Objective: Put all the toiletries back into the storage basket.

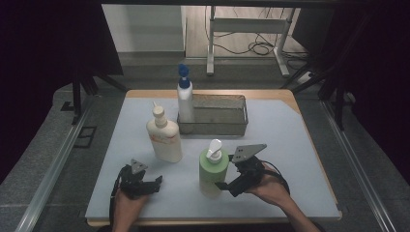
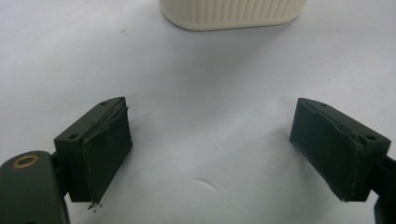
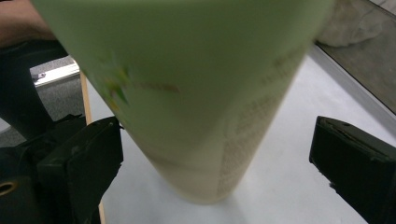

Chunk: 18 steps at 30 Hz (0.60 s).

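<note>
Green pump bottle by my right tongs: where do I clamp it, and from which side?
Clamp the green pump bottle on its lower body, coming level from its right, where the right tongs already stand open astride it. The body is upright and slim enough to fit between the jaws; the pump head is too small and offset for a steady hold.

A pale blue-grey mat covers the wooden bench (image 1: 290,145), whose bare edge shows along the far side and the bottom. Grey carpet floor (image 1: 53,159) surrounds it, with metal rails (image 1: 48,179) running at lower left and right. At top centre stands a white frame (image 1: 246,29) among black cables (image 1: 258,47). Both upper corners lie in darkness.
</note>
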### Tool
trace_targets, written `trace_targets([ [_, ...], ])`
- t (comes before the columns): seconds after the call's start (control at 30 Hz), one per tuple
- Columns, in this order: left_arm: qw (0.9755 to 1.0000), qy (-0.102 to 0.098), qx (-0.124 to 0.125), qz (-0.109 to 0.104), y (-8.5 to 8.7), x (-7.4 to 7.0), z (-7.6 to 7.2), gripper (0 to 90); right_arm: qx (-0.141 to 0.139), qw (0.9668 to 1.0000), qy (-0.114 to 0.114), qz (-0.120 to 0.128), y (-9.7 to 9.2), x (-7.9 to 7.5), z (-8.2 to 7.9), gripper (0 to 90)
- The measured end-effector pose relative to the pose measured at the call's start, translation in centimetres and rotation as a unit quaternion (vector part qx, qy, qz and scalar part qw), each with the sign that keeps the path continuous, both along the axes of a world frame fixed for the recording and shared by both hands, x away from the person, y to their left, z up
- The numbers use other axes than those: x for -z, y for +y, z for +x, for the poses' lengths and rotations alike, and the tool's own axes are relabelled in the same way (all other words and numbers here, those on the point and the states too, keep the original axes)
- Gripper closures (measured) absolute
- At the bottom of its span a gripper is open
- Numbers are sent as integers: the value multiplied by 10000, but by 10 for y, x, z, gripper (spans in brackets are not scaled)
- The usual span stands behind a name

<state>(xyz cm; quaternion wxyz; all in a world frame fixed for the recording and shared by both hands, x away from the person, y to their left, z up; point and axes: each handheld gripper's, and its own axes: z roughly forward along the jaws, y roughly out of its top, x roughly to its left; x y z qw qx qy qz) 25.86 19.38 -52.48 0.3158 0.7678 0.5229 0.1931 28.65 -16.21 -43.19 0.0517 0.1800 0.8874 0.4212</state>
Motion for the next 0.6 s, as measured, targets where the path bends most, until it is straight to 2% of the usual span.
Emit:
trace_targets([
  [0.4,10000,13,10,10,0,0,0,121,-64,10000,-50,7,16,-2,2,17],
  [0.6,10000,13,10,10,0,0,0,121,-79,9999,-79,65,22,-3,2,45],
])
